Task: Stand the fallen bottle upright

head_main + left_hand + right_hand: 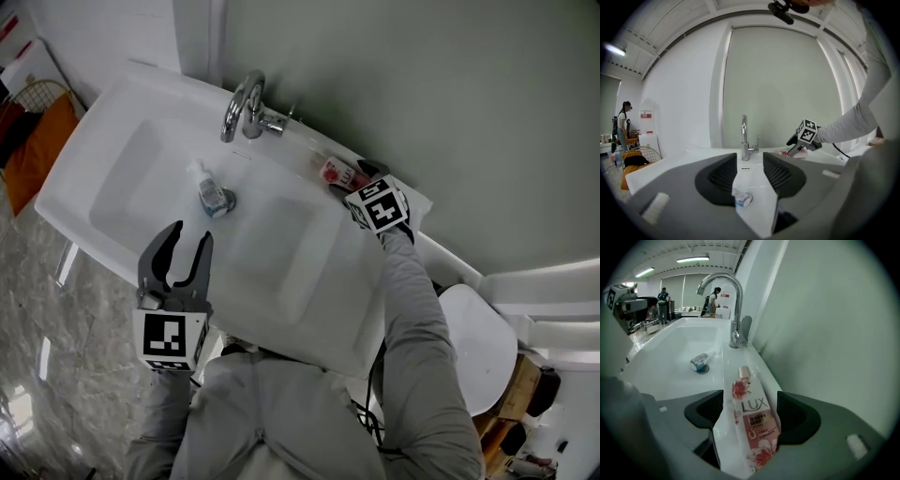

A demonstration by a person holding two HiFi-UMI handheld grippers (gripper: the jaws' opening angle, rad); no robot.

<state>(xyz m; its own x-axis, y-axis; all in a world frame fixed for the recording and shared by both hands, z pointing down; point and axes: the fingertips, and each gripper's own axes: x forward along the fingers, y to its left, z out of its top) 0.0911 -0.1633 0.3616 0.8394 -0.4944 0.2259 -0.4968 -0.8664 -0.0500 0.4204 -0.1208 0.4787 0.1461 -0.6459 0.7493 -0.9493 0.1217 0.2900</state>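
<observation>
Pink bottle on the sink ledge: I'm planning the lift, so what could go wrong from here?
1. The pink bottle lies on the sink's narrow ledge beside the basin; with the right gripper jaws apart around it, a nudge might roll it in.
2. The wall is close behind, so swinging it upright may bump it.

One word reads clearly: "LUX", in pale capitals across the pink, flower-printed bottle lying flat on the back ledge of the sink. Beneath the brand sits a block of small print with a round emblem, too fine to make out. The small container at the drain carries a blue-and-white label, unreadable. The right tool bears a cube with black-and-white square markers — patterns, not letters. A red sign far off is too small to read.
</observation>
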